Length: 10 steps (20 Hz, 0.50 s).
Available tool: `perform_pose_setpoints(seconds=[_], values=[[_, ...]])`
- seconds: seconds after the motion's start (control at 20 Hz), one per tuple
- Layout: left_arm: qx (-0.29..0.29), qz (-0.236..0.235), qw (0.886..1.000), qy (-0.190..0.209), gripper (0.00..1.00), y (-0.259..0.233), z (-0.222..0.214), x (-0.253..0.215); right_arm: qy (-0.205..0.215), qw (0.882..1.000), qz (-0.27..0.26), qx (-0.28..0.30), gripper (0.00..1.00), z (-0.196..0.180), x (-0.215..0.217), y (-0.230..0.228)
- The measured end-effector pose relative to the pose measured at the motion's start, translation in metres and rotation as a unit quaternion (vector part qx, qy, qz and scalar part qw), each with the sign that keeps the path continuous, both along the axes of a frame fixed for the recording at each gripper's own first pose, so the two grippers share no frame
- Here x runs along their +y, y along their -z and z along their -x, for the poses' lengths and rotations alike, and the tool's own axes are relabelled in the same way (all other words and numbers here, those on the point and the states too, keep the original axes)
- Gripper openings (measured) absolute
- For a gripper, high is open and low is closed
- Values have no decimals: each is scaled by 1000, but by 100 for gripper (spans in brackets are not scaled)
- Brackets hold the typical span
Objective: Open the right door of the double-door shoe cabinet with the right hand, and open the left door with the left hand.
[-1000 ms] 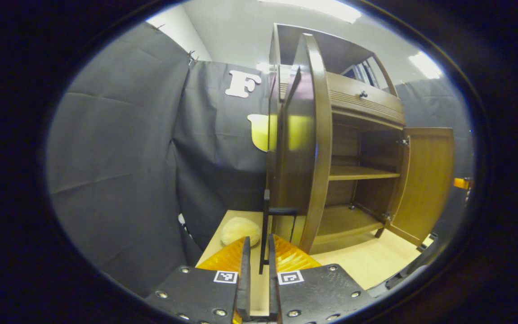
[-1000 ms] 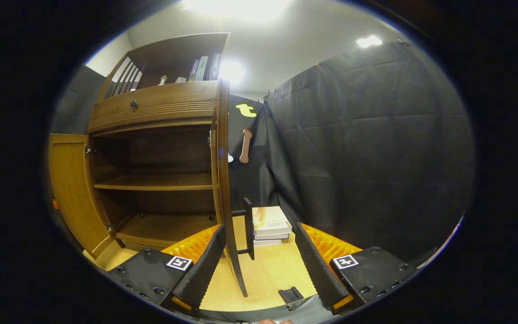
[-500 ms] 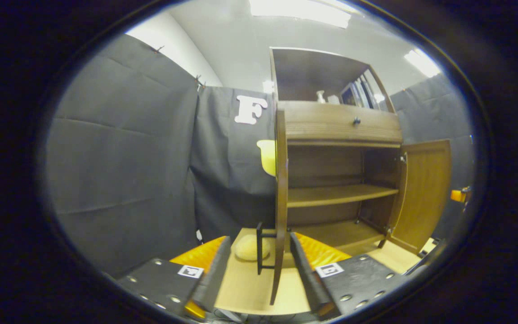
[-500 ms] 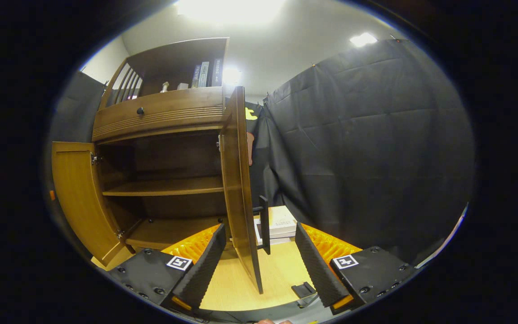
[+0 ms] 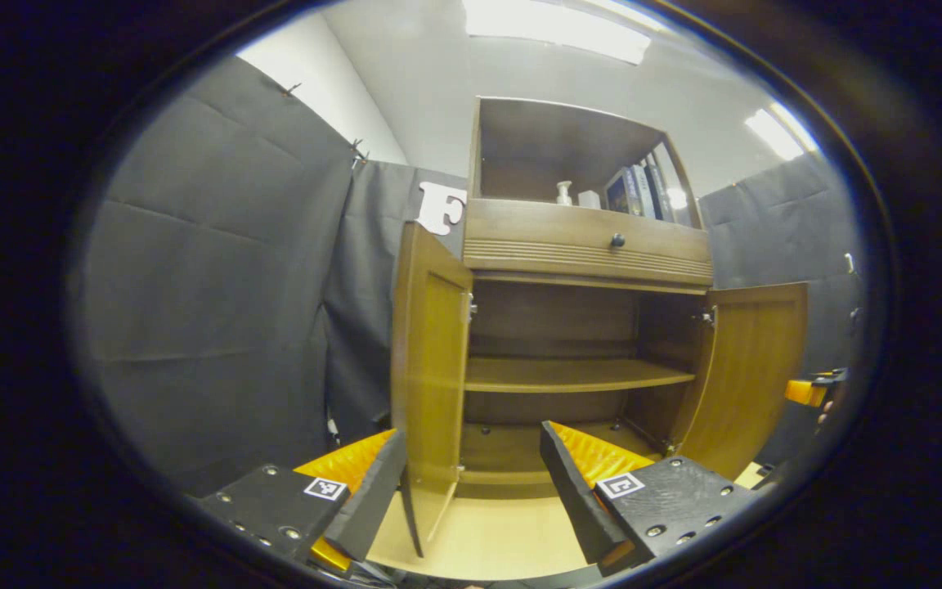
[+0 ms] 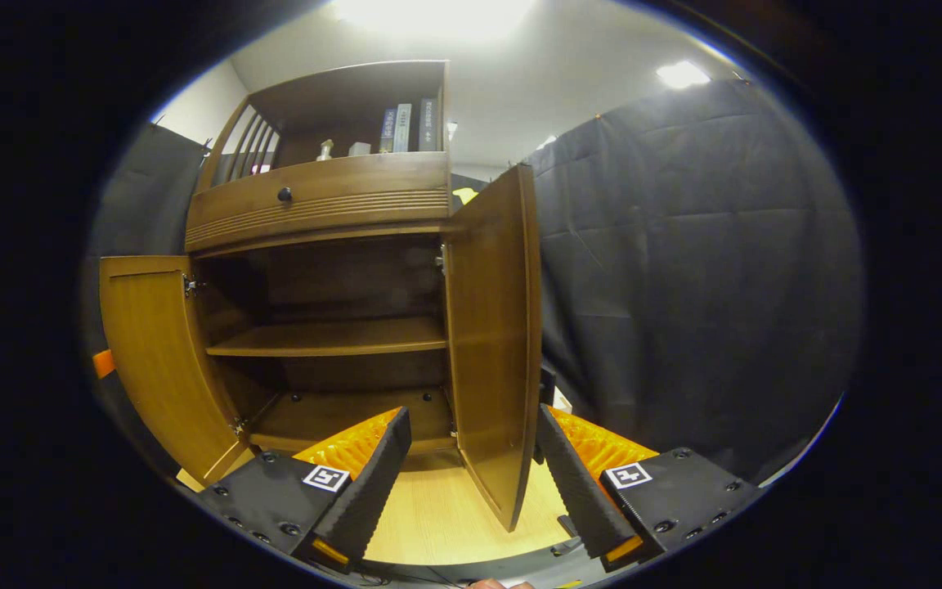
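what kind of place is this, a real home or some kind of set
Likely a staged booth, not a home: black cloth hangs as walls around a lone wooden cabinet with both doors open, books on top, ceiling panel lights overhead.

Bright ceiling panels (image 5: pixel 553 20) glare overhead; cabinet interior (image 6: pixel 340 278) shadowed; fisheye bends edges; focus sharp.

Showing, on the left gripper (image 5: pixel 471 483), two black plates studded with silver screws, each carrying a small square black-and-white marker, backed by ribbed orange shells and faced with black foam pads (image 5: pixel 569 491). Showing the same build on the right gripper (image 6: pixel 471 474), orange tabs peeking near the plates' near corners.
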<state>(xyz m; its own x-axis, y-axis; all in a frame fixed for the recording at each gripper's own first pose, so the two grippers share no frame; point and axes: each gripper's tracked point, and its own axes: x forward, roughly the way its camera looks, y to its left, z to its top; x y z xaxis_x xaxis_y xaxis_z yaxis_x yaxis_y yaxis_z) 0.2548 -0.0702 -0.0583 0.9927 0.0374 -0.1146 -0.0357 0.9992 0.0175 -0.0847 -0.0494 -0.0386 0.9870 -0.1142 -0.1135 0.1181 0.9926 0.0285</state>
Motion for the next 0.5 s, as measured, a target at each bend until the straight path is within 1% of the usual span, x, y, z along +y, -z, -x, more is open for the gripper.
perform_pose_setpoints(seconds=[0.15,0.25,0.5], values=[[2,11,1000,23,94,12,-10,-25,-15,1000,6,-6,98,-4,14,1],[4,9,1000,25,95,18,-20,-28,-20,1000,3,-9,98,-7,21,1],[-8,6,999,33,95,16,-19,-28,-26,999,1,-24,98,-14,31,-9]])
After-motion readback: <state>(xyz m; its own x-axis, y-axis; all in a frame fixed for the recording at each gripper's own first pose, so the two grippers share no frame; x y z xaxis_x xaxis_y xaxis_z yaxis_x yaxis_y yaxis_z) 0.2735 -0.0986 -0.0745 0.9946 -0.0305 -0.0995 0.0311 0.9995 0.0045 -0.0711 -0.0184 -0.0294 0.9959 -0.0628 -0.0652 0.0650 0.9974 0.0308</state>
